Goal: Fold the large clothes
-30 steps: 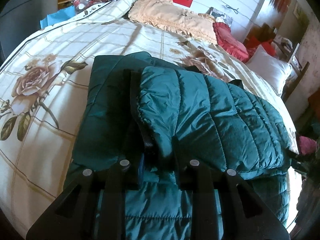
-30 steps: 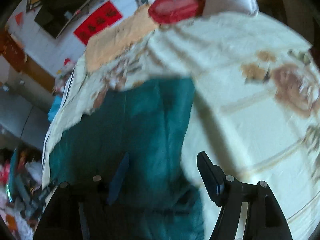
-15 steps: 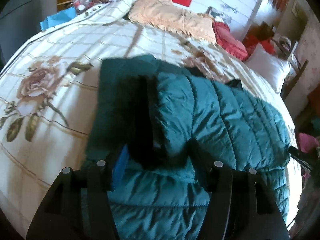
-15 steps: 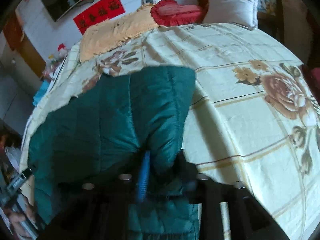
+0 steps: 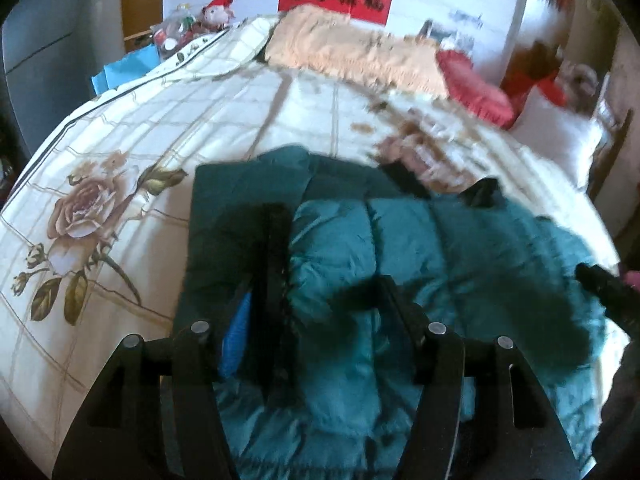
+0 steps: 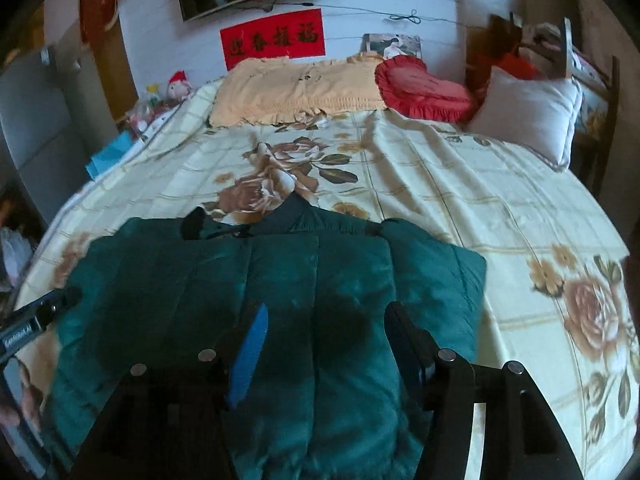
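Left gripper: jaws spread, pressing nothing, over the teal quilted jacket. Jacket lies folded at the near edge of the bed, on the floral sheet. Right gripper: jaws opening above the jacket, pads gripping nothing.

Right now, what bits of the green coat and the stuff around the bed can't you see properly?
- Green coat, near end: both views, covered by each tool's own black frame and cut by the bottom edge.
- Coat's underside: lies on the bedspread, both views.
- Sleeves: cannot be picked out in either view.
- Left wrist view: motion blur smears the coat's quilting.
- Red banner writing: too small and blurred.
- Toys by the bed: too small to name.
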`<action>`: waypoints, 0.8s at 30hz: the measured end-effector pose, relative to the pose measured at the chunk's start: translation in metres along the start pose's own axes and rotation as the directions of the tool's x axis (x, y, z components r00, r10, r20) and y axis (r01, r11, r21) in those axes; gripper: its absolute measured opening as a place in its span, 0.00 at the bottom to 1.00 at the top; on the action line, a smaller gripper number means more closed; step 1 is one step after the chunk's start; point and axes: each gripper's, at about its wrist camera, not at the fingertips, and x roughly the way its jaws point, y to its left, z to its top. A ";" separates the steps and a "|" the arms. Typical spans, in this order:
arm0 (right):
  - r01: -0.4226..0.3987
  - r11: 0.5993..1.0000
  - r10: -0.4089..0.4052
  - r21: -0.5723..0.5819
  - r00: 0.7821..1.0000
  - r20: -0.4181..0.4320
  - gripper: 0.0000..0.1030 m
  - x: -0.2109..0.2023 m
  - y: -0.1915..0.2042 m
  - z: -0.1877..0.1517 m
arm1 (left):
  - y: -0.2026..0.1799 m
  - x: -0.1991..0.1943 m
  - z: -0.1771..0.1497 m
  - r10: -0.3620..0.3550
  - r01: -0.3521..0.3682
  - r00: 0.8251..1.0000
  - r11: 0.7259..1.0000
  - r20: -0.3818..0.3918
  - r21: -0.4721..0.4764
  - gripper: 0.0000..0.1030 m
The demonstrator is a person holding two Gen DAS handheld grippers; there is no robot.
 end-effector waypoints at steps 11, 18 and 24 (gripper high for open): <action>0.043 0.997 -0.038 0.064 0.997 -0.071 0.58 0.053 -0.017 -0.003 | -0.003 0.035 0.002 0.053 -0.054 0.999 0.997 0.006 0.059 0.70; -0.063 0.994 0.063 0.085 0.998 0.009 0.57 -0.008 0.009 0.000 | -0.001 0.036 0.002 0.031 -0.032 0.999 0.999 0.005 0.036 0.70; -0.120 0.992 0.118 -0.049 0.992 -0.042 0.58 -0.003 0.072 -0.015 | -0.001 0.036 0.002 0.024 -0.024 1.000 0.999 0.005 0.028 0.70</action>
